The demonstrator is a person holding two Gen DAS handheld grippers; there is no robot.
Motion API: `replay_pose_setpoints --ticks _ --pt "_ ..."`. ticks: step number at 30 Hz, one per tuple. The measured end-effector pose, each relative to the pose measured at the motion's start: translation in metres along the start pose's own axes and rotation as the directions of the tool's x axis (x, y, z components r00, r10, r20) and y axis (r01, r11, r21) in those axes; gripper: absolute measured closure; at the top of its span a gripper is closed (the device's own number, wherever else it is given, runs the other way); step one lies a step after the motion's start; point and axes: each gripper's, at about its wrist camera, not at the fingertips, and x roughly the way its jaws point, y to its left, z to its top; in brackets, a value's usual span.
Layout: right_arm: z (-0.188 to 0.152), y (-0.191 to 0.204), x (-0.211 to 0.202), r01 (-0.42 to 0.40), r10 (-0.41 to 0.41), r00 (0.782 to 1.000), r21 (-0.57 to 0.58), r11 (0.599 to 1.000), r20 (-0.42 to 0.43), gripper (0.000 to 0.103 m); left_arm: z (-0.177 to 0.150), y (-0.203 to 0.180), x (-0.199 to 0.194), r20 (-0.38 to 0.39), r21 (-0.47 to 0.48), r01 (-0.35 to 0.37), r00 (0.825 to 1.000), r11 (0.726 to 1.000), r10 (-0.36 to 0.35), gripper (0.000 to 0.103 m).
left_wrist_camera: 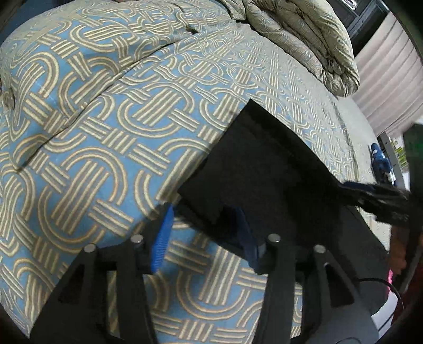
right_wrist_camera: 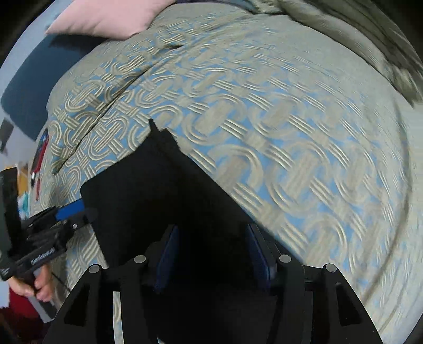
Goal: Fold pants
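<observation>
The black pants (left_wrist_camera: pixel 267 169) lie folded into a flat dark slab on the blue and tan patterned bedspread (left_wrist_camera: pixel 105 132); they also show in the right wrist view (right_wrist_camera: pixel 158 190). My left gripper (left_wrist_camera: pixel 203 232) is open, its blue pads either side of the slab's near corner, not closed on it. My right gripper (right_wrist_camera: pixel 211 256) is open over the near part of the pants. The right gripper also shows in the left wrist view (left_wrist_camera: pixel 380 195) at the pants' far right edge. The left gripper shows in the right wrist view (right_wrist_camera: pixel 71 209) at the pants' left edge.
A bunched olive quilt (left_wrist_camera: pixel 304 39) lies at the bed's far end. A pink pillow (right_wrist_camera: pixel 111 16) sits at the head. A blue object (left_wrist_camera: pixel 380 158) lies near the bed's right edge. Pale curtains (left_wrist_camera: pixel 388 87) hang beyond.
</observation>
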Motion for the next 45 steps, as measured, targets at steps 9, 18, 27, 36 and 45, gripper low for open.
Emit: replay_pose_setpoints --ticks 9,18,27,36,45 --pt "-0.071 -0.029 -0.029 -0.003 -0.001 1.0 0.189 0.982 0.021 0.049 0.0 -0.017 -0.007 0.045 0.092 -0.046 0.998 0.995 0.042 0.09" --pt "-0.107 -0.042 -0.035 0.015 -0.027 0.999 0.299 0.954 0.036 0.049 -0.004 -0.058 -0.033 0.123 0.208 -0.061 0.992 0.976 0.036 0.09" --pt "-0.147 -0.054 -0.058 0.09 -0.121 0.99 0.339 0.936 0.073 0.049 -0.012 -0.106 -0.047 0.156 0.318 -0.076 0.987 0.945 0.027 0.091" --pt "-0.197 -0.087 -0.084 0.066 -0.136 0.982 0.442 0.895 0.129 0.049 -0.031 -0.169 -0.049 0.141 0.448 -0.058 0.99 0.892 -0.006 0.091" --pt "-0.253 -0.132 -0.103 0.019 -0.127 0.98 0.567 0.824 0.153 0.049 -0.095 -0.263 -0.032 0.063 0.65 -0.004 0.997 0.76 -0.049 0.092"
